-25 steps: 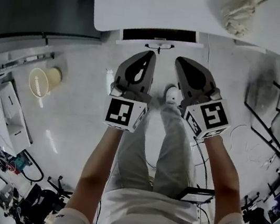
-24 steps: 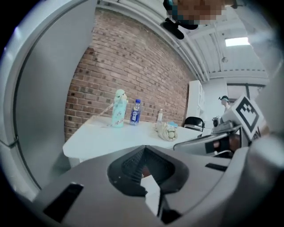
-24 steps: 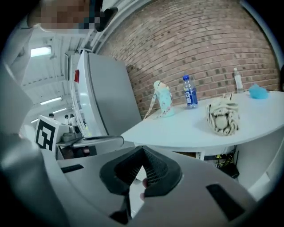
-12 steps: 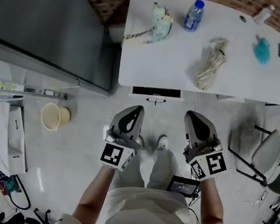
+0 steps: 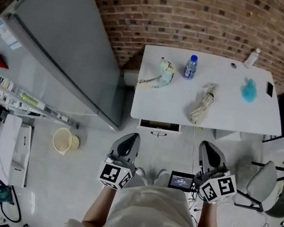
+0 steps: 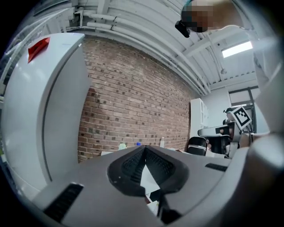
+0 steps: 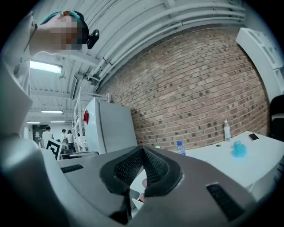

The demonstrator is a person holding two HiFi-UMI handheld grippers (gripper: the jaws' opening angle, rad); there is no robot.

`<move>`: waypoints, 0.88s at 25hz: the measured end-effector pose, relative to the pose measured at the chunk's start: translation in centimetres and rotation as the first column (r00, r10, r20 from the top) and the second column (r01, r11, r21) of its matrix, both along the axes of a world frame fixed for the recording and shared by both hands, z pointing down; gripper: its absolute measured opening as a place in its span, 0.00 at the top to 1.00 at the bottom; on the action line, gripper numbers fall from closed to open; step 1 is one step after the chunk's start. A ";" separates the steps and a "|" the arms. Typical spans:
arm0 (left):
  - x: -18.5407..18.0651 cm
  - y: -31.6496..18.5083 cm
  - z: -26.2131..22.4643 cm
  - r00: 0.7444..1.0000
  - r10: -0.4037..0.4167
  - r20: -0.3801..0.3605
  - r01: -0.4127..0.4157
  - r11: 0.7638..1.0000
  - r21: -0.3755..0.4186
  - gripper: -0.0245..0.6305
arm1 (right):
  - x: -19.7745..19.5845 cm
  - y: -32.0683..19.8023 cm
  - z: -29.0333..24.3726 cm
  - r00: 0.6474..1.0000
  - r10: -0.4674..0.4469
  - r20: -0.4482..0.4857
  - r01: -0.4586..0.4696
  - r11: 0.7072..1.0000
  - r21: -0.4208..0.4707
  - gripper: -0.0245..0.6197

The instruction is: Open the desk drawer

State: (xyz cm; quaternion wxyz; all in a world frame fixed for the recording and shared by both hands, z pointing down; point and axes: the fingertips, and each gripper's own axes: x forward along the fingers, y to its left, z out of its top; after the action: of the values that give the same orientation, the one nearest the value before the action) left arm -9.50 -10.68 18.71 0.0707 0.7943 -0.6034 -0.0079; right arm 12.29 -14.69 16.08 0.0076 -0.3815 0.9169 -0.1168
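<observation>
The white desk stands against a brick wall in the head view. Its shallow drawer sits under the front edge, with a dark handle below a dark gap. My left gripper and right gripper are held level side by side, well in front of the desk and apart from the drawer. Both are shut with nothing between the pads. In the left gripper view the left gripper points at the brick wall. The right gripper points at the desk top.
On the desk are a blue-capped bottle, a pale green soft thing, a rolled beige cloth, a teal object and a clear bottle. A tall grey cabinet stands left, a chair right, a bucket on the floor.
Both grippers have risen and drawn back from the desk, still shut. The view has lifted from the floor and drawer front to take in the whole desk and wall.
</observation>
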 end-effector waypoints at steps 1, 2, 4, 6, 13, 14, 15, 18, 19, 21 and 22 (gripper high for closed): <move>0.0 0.3 -0.9 1.000 -0.008 -0.001 0.008 1.000 0.011 0.95 | 0.2 0.3 -0.7 1.000 -0.002 0.004 0.002 1.000 -0.002 0.92; 0.1 0.7 -1.8 1.000 -0.016 -0.003 0.016 1.000 0.020 0.95 | 0.4 0.7 -1.3 1.000 -0.006 0.008 0.006 1.000 -0.004 0.92; 0.2 1.4 -3.3 1.000 -0.029 -0.005 0.029 0.999 0.033 0.95 | 0.4 1.4 -2.5 1.000 -0.022 0.020 0.022 1.000 -0.005 0.92; 0.7 2.1 -4.5 1.000 -0.025 -0.014 0.025 0.999 0.042 0.95 | 0.1 2.2 -3.5 0.999 -0.047 0.026 0.047 0.999 0.001 0.92; 1.9 3.8 -8.0 0.999 -0.030 -0.027 0.032 0.998 0.054 0.95 | -1.5 4.6 -7.2 0.989 -0.145 0.039 0.144 0.989 0.026 0.92; 1.9 3.9 -8.6 0.999 -0.030 -0.041 0.033 0.998 0.057 0.95 | -1.9 4.8 -7.6 0.987 -0.156 0.041 0.154 0.988 0.029 0.92; 1.8 3.9 -9.1 0.998 -0.029 -0.050 0.032 0.998 0.062 0.95 | -2.2 5.0 -8.0 0.985 -0.164 0.044 0.163 0.986 0.034 0.92; 1.7 3.7 -10.5 0.999 -0.027 -0.044 0.030 0.996 0.084 0.95 | -3.1 5.4 -8.4 0.984 -0.173 0.053 0.171 0.984 0.041 0.92; 1.6 3.7 -10.8 0.999 -0.026 -0.043 0.030 0.996 0.085 0.95 | -3.3 5.6 -8.2 0.983 -0.173 0.060 0.171 0.985 0.033 0.92; 1.4 4.0 -11.3 0.999 -0.021 -0.046 0.024 0.997 0.079 0.95 | -3.8 6.2 -7.9 0.983 -0.172 0.067 0.172 0.985 0.015 0.92; 1.3 4.2 -11.5 0.999 -0.015 -0.044 0.019 0.997 0.077 0.95 | -4.0 6.5 -7.8 0.983 -0.170 0.063 0.170 0.985 0.011 0.92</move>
State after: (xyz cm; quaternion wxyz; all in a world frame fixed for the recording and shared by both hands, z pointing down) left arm -8.18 -6.50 7.25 0.0529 0.7908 -0.6078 -0.0492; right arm 8.29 -8.20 8.32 0.0279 -0.2978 0.9458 -0.1266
